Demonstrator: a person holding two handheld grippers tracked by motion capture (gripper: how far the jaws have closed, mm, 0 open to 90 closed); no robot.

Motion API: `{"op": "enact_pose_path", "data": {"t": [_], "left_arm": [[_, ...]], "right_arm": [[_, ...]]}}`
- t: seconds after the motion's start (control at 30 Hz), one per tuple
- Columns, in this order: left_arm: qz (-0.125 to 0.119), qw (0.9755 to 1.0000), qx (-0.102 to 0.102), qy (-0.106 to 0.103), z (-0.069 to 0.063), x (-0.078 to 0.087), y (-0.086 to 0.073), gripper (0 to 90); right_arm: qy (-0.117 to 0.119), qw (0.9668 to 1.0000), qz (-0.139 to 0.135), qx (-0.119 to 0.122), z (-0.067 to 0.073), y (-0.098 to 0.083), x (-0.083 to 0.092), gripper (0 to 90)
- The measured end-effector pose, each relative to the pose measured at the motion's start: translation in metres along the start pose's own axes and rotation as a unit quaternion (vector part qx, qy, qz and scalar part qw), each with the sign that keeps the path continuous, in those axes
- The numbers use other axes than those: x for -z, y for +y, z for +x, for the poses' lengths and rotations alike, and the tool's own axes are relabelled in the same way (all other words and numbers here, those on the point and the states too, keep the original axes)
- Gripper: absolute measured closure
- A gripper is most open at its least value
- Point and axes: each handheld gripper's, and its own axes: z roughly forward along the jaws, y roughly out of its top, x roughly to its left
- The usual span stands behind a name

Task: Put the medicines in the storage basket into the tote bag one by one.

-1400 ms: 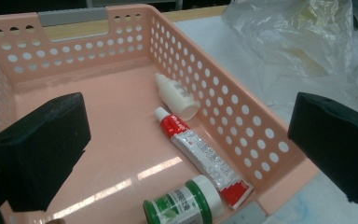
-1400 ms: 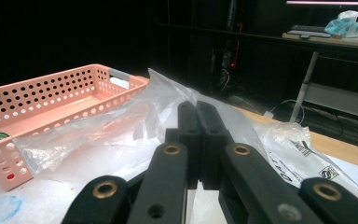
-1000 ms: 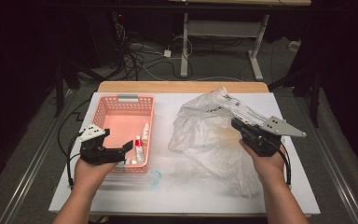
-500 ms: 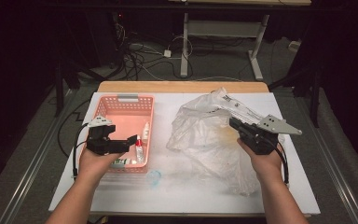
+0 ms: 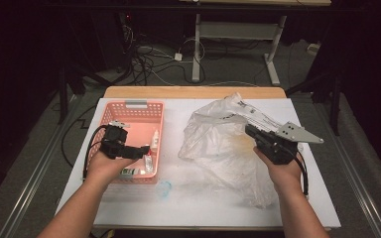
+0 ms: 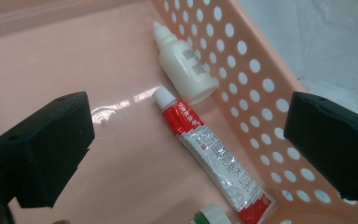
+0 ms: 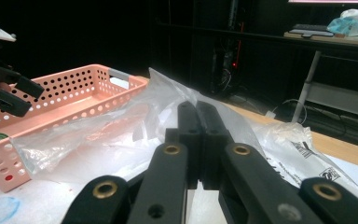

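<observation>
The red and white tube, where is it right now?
The tube lies flat in the pink basket along its holed wall, cap towards the white bottle, below the open left gripper.

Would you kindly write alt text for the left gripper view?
The left gripper hangs open over a pink basket, jaws either side of a red-and-white tube lying on its floor. A small white bottle lies beyond, against the perforated wall.

Bag: clear plastic bag [image 5: 228, 148], crumpled, spread over the right half of the table, black print along its far edge; one fold appears pinched.
Basket: pink perforated basket [image 5: 134, 111] at the left, upright.
Tube: red-and-white tube [image 6: 214, 158] lying flat against the basket wall.
Bottle: white dropper bottle [image 6: 184, 65] lying just beyond the tube's cap.
</observation>
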Motion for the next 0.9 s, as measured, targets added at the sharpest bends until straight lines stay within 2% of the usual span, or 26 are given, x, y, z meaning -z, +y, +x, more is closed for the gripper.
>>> {"op": "enact_pose_path", "data": {"t": [0.13, 0.23, 0.3, 0.4, 0.43, 0.53, 0.57, 0.7, 0.73, 0.8, 0.9], "left_arm": [[0.038, 0.9992, -0.004, -0.007, 0.002, -0.007, 0.005, 5.3], [0.066, 0.9978, -0.002, -0.001, 0.004, -0.013, 0.009, 7.3], [0.090, 0.9959, 0.008, -0.006, 0.006, -0.018, 0.012, 12.1], [0.120, 0.9928, 0.007, -0.008, 0.006, -0.025, 0.016, 14.8], [0.138, 0.9903, 0.005, -0.008, 0.006, -0.029, 0.018, 16.0], [0.165, 0.9862, 0.010, -0.012, 0.004, -0.037, 0.021, 19.4], [0.177, 0.9840, 0.011, -0.016, 0.003, -0.040, 0.022, 20.8], [0.207, 0.9783, 0.008, -0.013, -0.001, -0.050, 0.027, 22.9], [0.210, 0.9776, 0.009, -0.013, -0.001, -0.051, 0.027, 23.8], [0.234, 0.9720, 0.018, -0.014, 0.000, -0.057, 0.029, 26.2], [0.245, 0.9685, 0.038, -0.024, 0.002, -0.062, 0.031, 30.7]], "right_arm": [[0.001, 1.0000, 0.002, 0.002, 0.000, 0.000, -0.002, 90.0], [0.000, 1.0000, 0.004, 0.003, 0.001, -0.001, -0.003, 90.0], [0.000, 1.0000, 0.006, 0.005, 0.001, -0.001, -0.003, 90.0], [0.000, 0.9999, 0.008, 0.007, 0.001, -0.002, -0.003, 90.0], [-0.001, 0.9999, 0.008, 0.007, 0.002, -0.003, -0.003, 90.0], [-0.002, 0.9999, 0.011, 0.007, 0.003, -0.003, -0.002, 90.0], [-0.002, 0.9999, 0.011, 0.007, 0.003, -0.003, -0.002, 90.0], [-0.001, 0.9999, 0.010, 0.007, 0.003, -0.004, -0.001, 90.0], [-0.001, 0.9999, 0.011, 0.007, 0.003, -0.004, 0.000, 90.0], [-0.001, 0.9999, 0.009, 0.008, 0.002, -0.003, 0.000, 90.0], [-0.002, 1.0000, 0.007, 0.006, 0.001, -0.003, 0.003, 90.0]]}}
